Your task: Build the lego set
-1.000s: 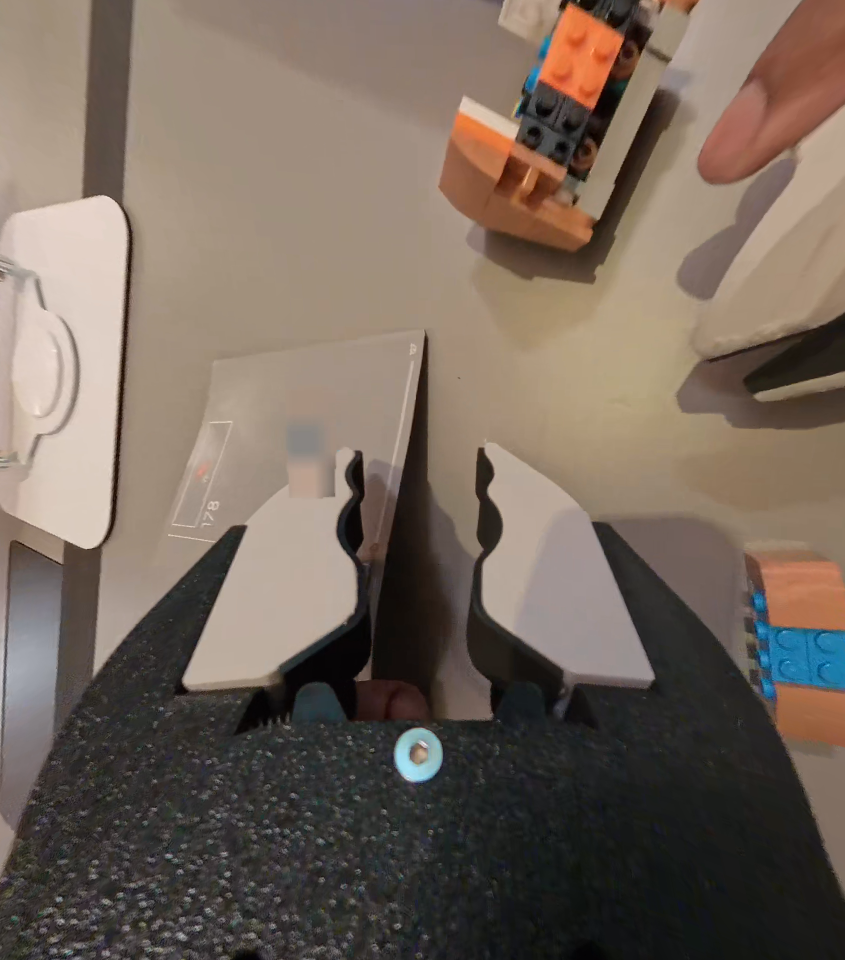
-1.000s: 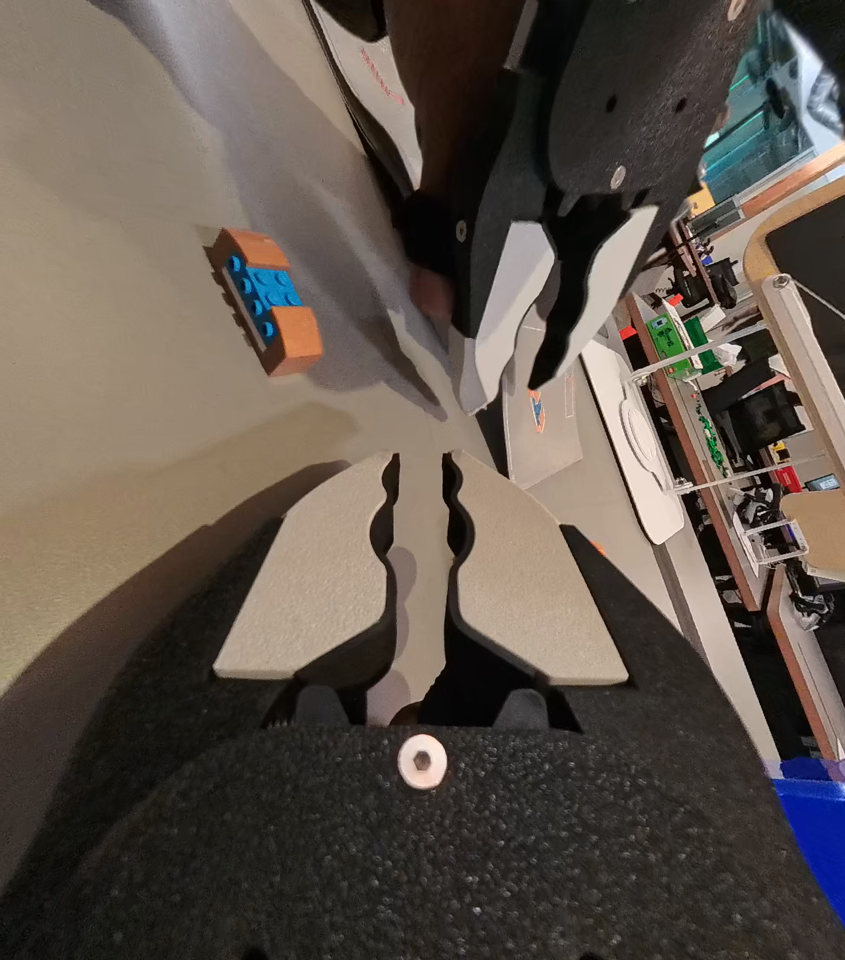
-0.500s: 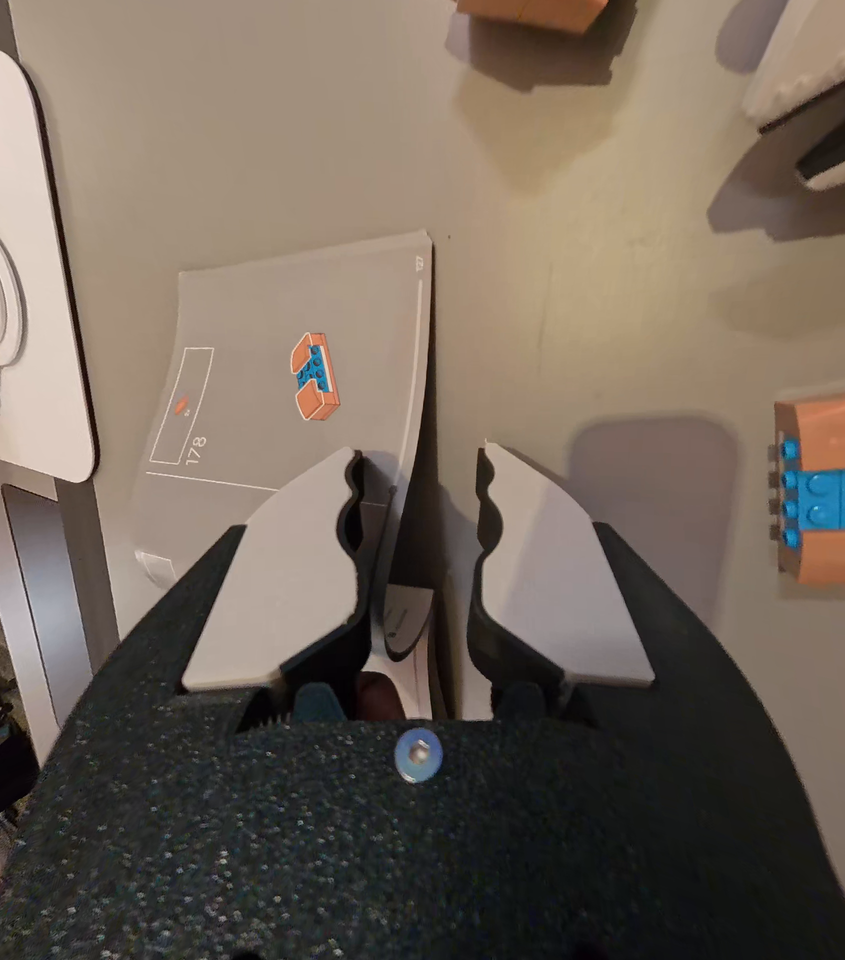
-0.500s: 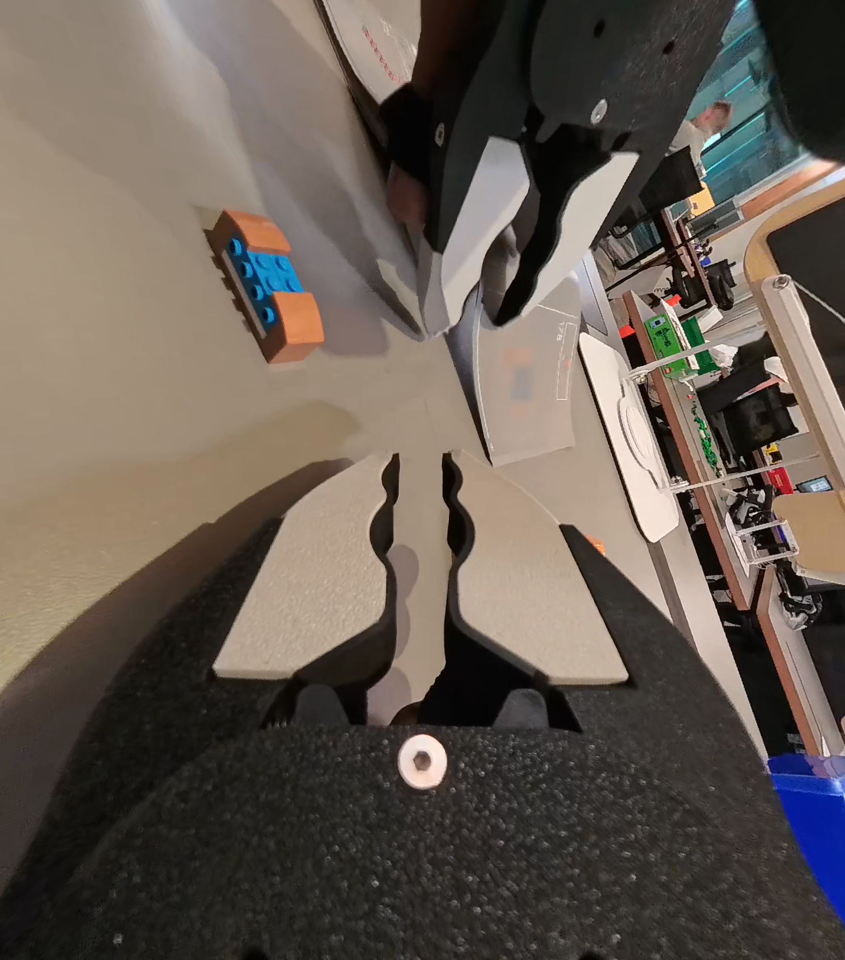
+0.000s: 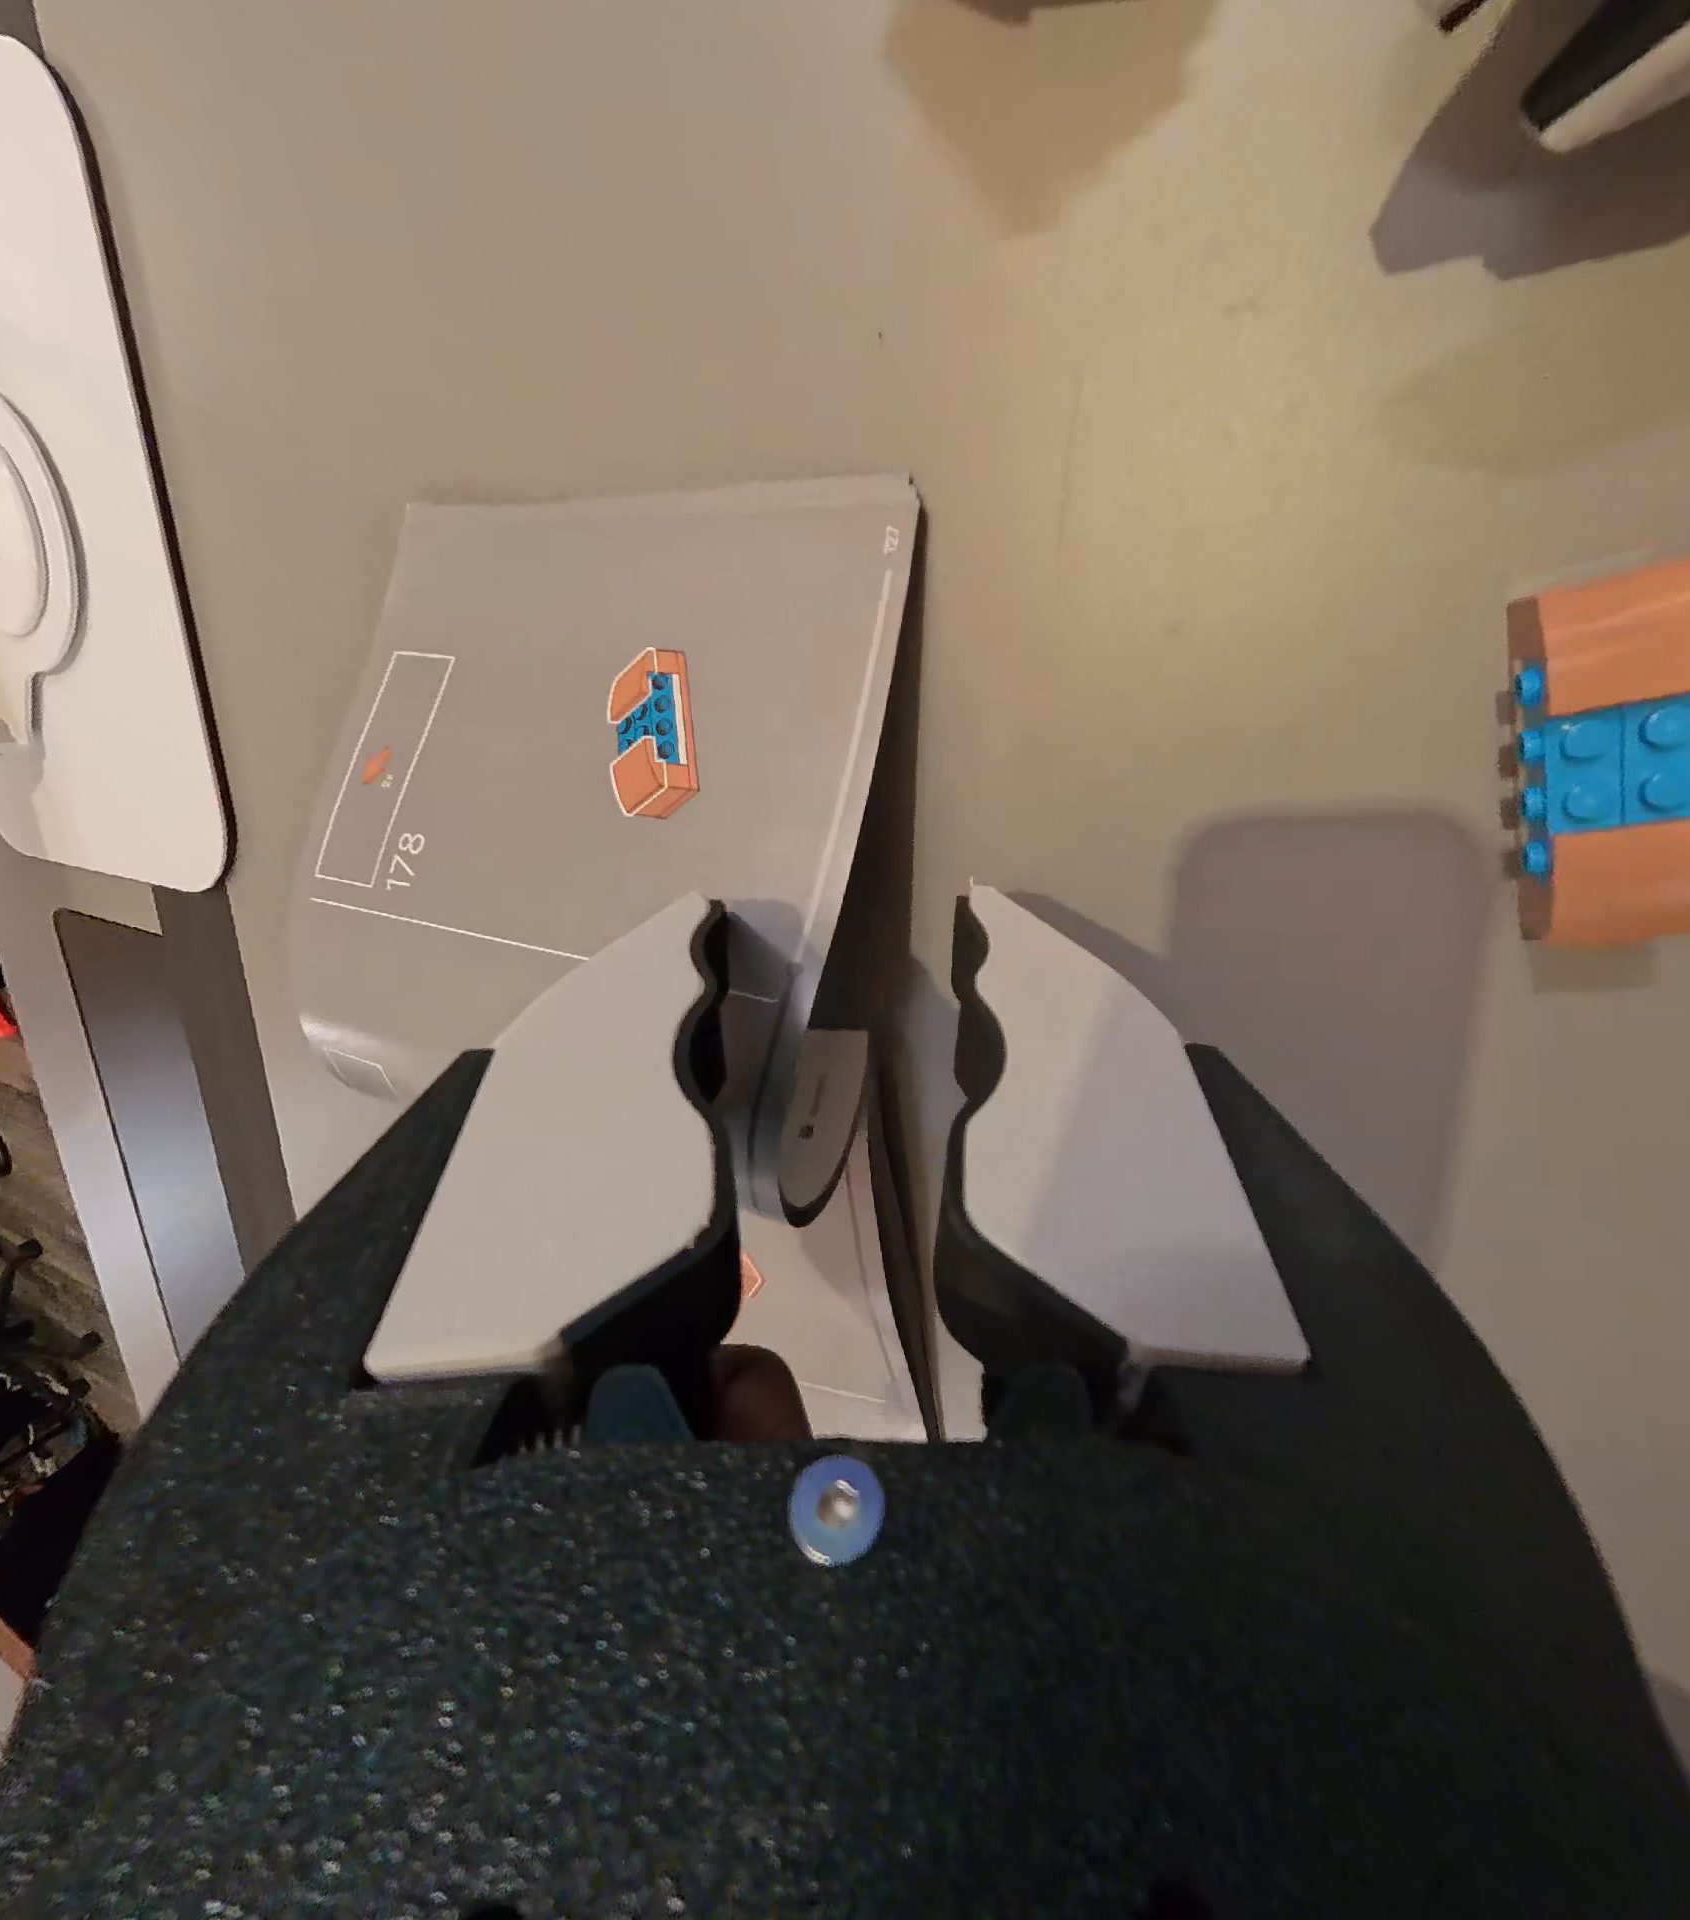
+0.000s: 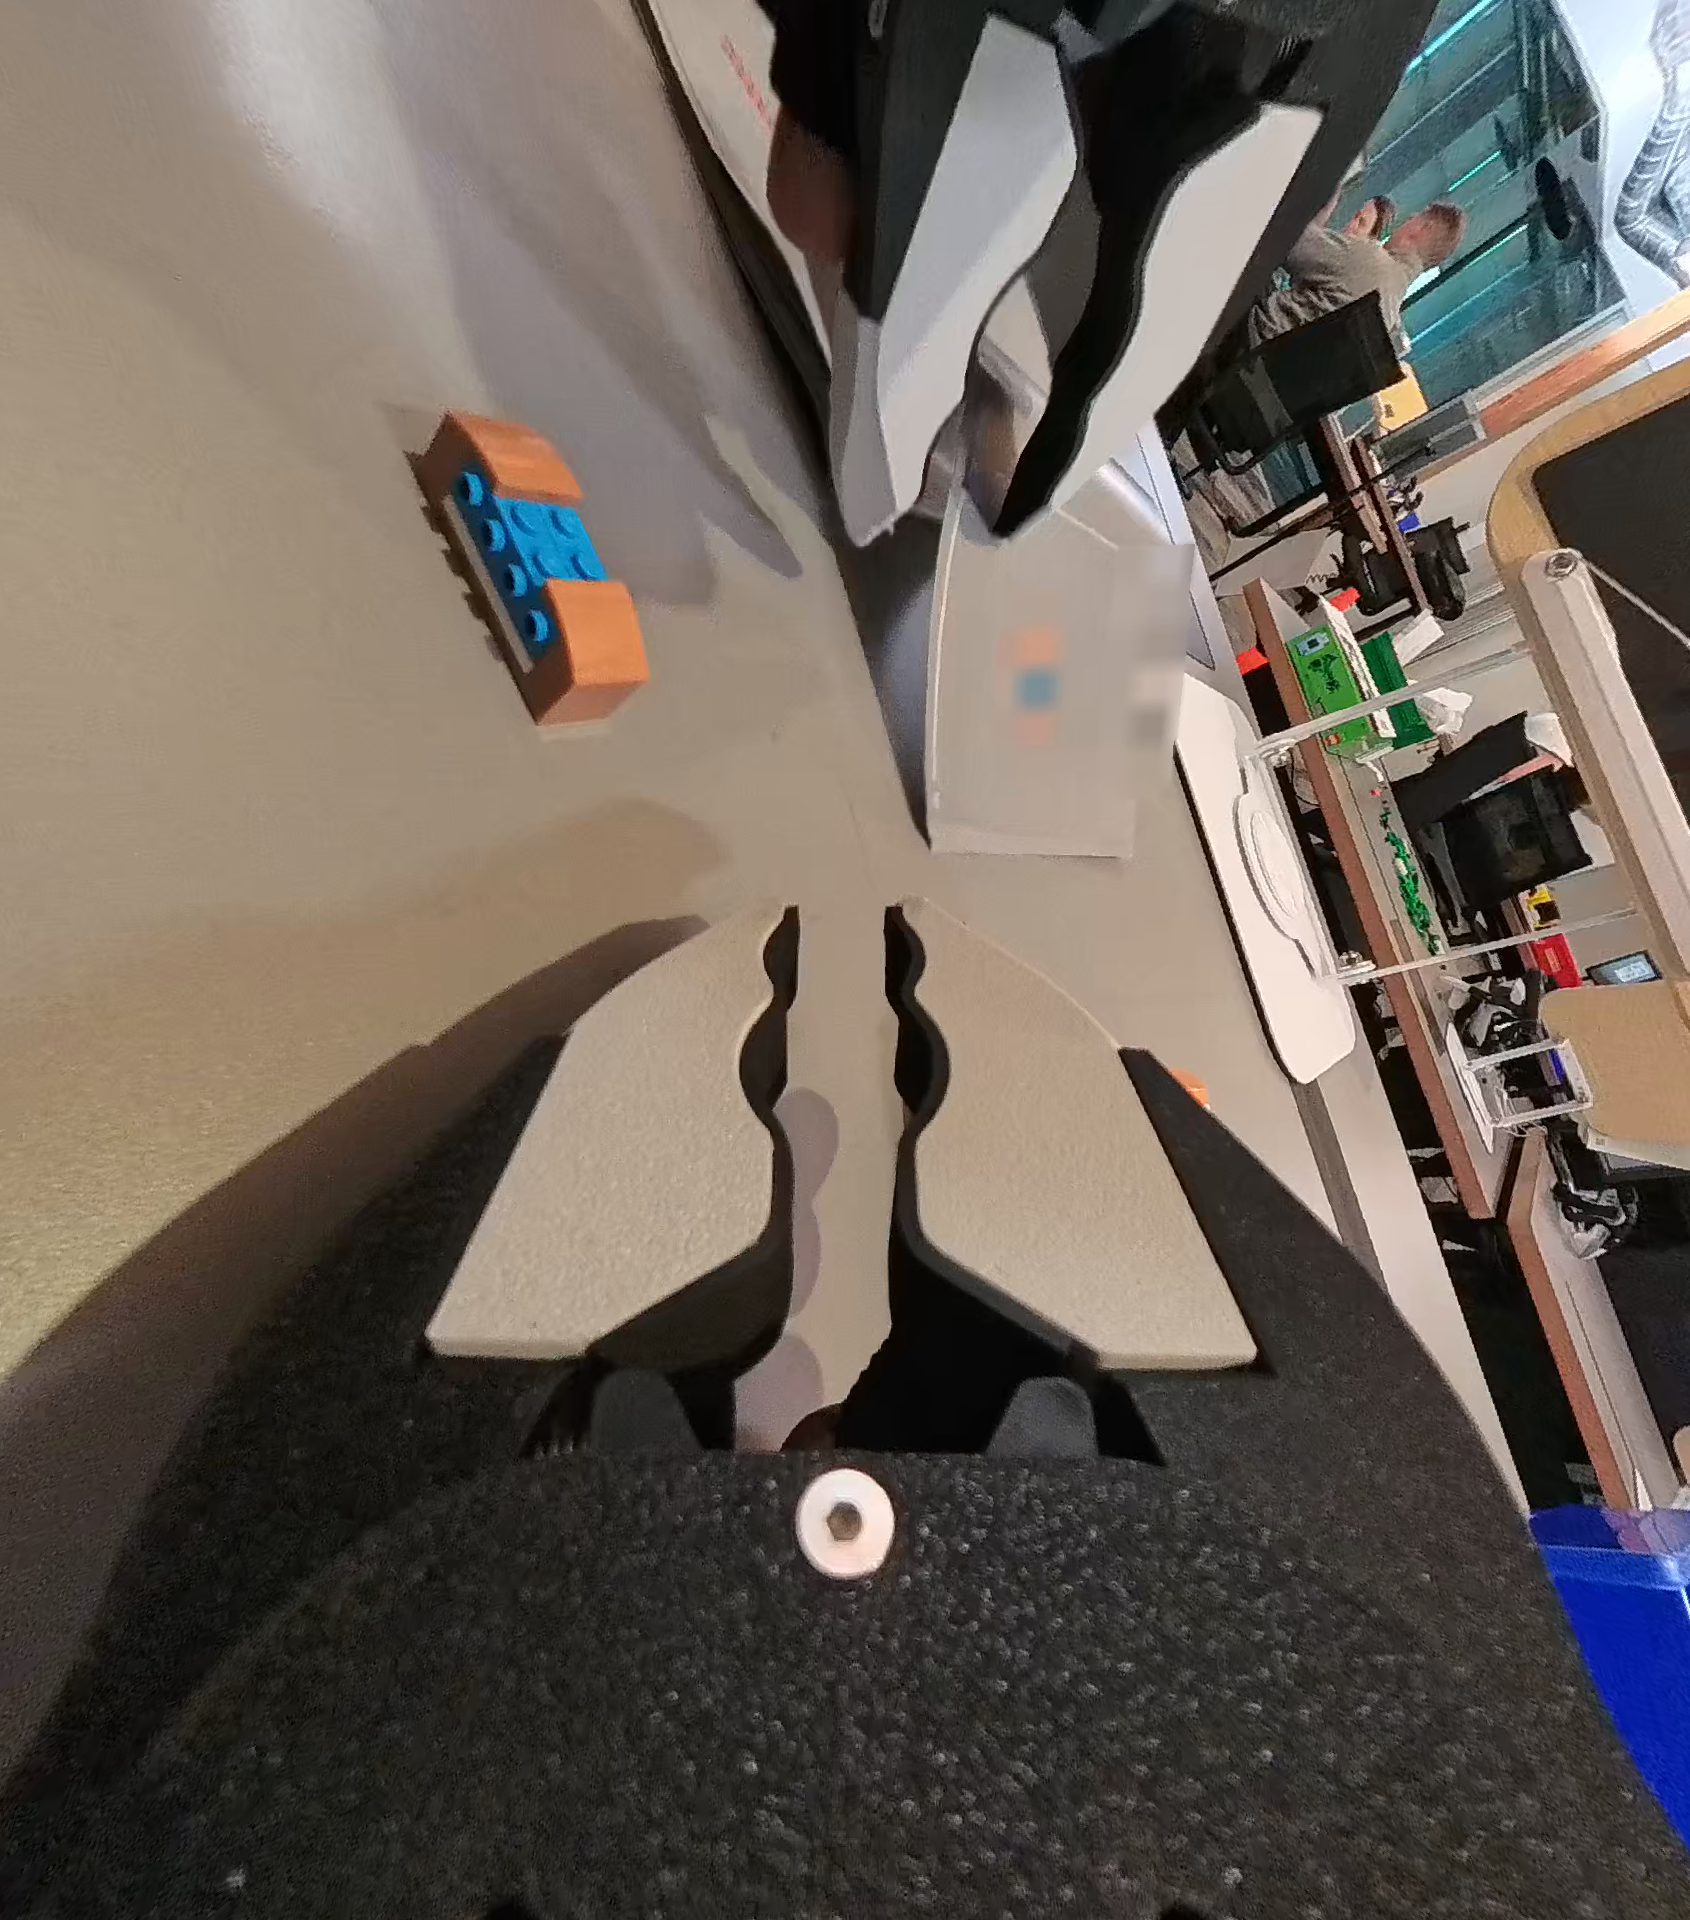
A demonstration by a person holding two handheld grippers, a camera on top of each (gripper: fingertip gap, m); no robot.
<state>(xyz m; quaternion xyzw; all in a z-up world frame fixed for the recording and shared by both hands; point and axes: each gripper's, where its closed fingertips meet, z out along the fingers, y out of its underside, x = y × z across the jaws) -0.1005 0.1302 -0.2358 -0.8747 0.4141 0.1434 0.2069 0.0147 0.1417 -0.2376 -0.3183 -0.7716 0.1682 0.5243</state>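
Pages of the instruction booklet [image 5: 633,707] are being handled by the left gripper [image 5: 836,914], whose jaws stand well apart with a curling sheet rising between them; nothing is pinched, though whether the left finger [image 5: 592,1122] touches the sheet cannot be told. The step in hand is judged to be the turning or flattening of a page so that the next build diagram can be read. The small orange and blue lego assembly [image 5: 1615,753] lies on the grey table [image 5: 612,260] to the right of the booklet, well apart from it; in the right wrist view it sits left of and beyond the right gripper [image 6: 841,914], whose jaws are nearly closed with a narrow gap and hold nothing. For the step to be done well, the sheet should be caught near its free edge and closed on lightly, then carried over in an arc rather than dragged, so that the paper is neither creased nor torn. The booklet may slide on the smooth table; it could be steadied with the idle right gripper. The white plate [image 5: 41,468] at the far left should be left undisturbed.
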